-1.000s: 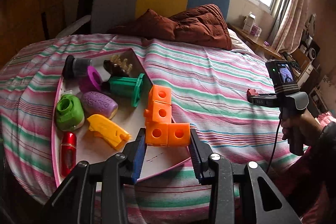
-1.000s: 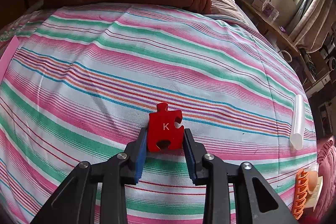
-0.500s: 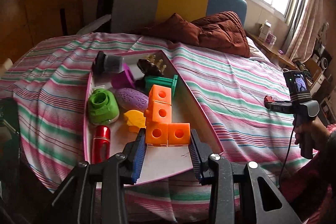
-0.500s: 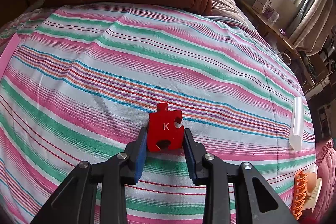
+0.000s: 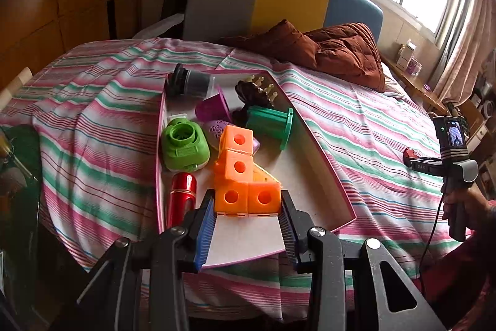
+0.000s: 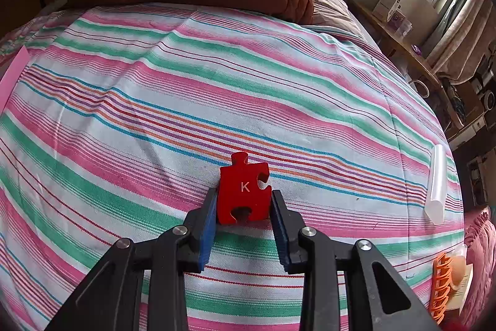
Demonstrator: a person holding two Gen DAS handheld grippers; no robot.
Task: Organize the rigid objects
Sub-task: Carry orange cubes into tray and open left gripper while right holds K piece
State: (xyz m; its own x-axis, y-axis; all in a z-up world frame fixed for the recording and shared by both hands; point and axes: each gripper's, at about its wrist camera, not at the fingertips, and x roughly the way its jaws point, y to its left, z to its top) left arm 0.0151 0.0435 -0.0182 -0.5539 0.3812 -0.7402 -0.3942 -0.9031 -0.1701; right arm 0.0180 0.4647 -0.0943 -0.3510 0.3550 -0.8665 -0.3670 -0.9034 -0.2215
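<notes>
One orange block piece (image 5: 245, 176) farther over tray (image 5: 316, 163).

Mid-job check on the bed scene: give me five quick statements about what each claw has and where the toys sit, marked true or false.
1. The left claw is closed on an orange linked-cube piece. True.
2. The right claw is empty. False: it grips a red puzzle piece marked K.
3. The orange linked-cube piece is held above the pink-rimmed tray. True.
4. The red puzzle piece lies in the tray. False: it is held over the striped bedsheet, away from the tray.
5. The green round toy sits on the bedsheet outside the tray. False: it is inside the tray, by its left rim.
</notes>
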